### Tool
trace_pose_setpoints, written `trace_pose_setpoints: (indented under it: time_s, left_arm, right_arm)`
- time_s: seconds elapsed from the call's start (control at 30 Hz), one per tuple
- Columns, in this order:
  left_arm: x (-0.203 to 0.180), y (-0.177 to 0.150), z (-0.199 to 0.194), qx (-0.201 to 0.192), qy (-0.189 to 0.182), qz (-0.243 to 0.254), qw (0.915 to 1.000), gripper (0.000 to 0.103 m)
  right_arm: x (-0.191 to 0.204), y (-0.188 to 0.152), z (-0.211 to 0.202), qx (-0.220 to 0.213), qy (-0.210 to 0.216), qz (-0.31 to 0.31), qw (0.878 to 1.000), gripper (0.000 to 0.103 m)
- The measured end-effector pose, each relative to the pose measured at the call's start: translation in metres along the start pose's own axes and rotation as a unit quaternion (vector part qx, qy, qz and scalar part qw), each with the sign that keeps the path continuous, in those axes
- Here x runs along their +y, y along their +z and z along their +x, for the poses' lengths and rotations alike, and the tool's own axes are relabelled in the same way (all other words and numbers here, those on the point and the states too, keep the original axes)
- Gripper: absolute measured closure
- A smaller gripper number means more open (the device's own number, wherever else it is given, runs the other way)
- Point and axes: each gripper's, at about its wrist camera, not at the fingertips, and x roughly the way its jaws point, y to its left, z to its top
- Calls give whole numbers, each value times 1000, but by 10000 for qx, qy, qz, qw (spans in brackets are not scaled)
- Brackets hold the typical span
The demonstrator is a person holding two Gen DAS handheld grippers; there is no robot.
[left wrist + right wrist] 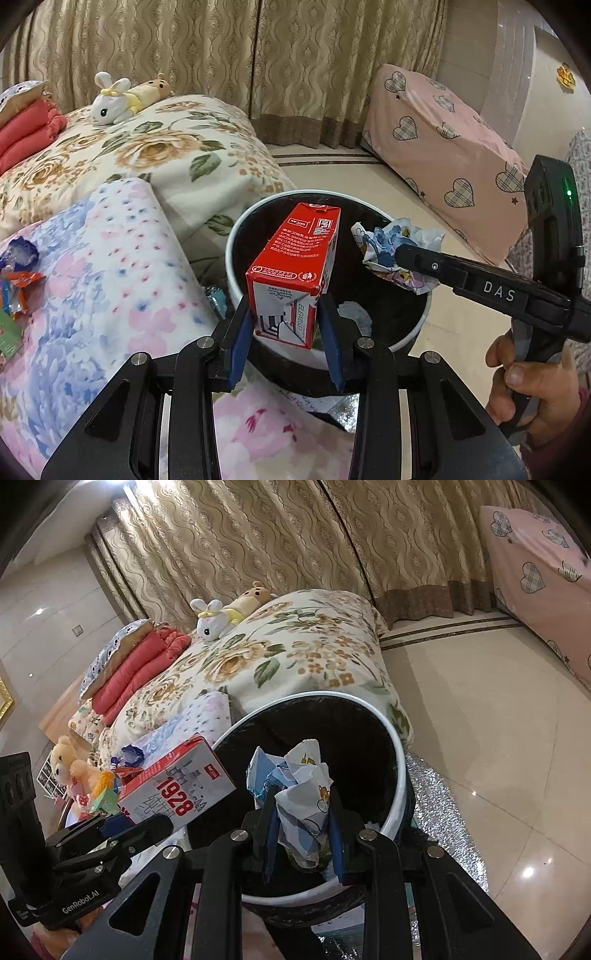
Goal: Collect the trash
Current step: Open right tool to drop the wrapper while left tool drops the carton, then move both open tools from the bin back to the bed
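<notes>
Left gripper (284,317) clenched on red milk carton (295,254), held over white-rimmed trash bin (232,236) beside the bed. Right gripper (304,827) clenched on crumpled cartoon-print paper (306,797), also above the bin's mouth.

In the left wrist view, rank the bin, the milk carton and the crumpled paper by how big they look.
1. Bin, widest by far.
2. Milk carton, held in the left claw; nearness to the lens enlarges it.
3. Crumpled paper, held in the right claw, smallest.
</notes>
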Motion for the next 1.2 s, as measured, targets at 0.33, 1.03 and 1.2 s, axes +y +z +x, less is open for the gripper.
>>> trace_pose_setpoints:
  time_s: [0.33,1.03,1.2]
  left_arm:
    - [-3,6,15,90,-55,37,9999,69]
    - [56,-33,-15,-1,-94,-1015,9948,33]
    - [86,-55,-34,-72,127,-1442,9894,33]
  right_arm:
    - [-3,5,11,124,-44,-63,9999,76]
    - [15,3,9,102,3,-44,9999,38]
    - [45,-1,8,70,220,-220,9995,35]
